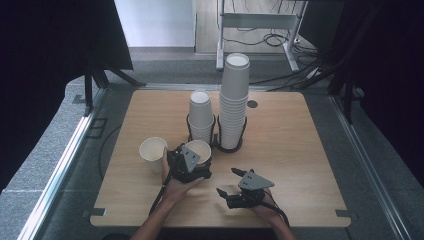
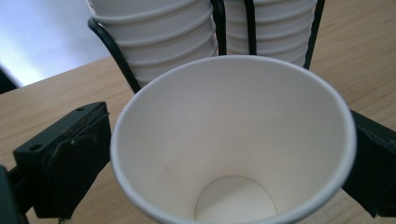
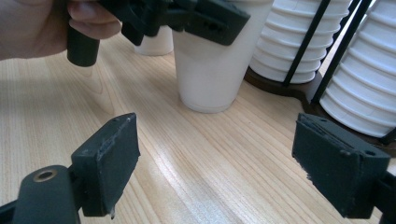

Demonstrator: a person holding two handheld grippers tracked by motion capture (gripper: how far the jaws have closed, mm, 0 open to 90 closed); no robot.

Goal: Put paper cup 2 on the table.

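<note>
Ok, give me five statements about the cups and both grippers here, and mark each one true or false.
1. The cup between the left gripper jaws stands upright on the table. True.
2. The right gripper grips a cup. False: its jaws stand open over bare wood.
3. Two cup stacks stand in a black wire holder. True.
4. Both stacks are equally tall. False: the right one is taller.
5. A second loose cup lies on its side. False: it stands upright, left of the left gripper.
</note>
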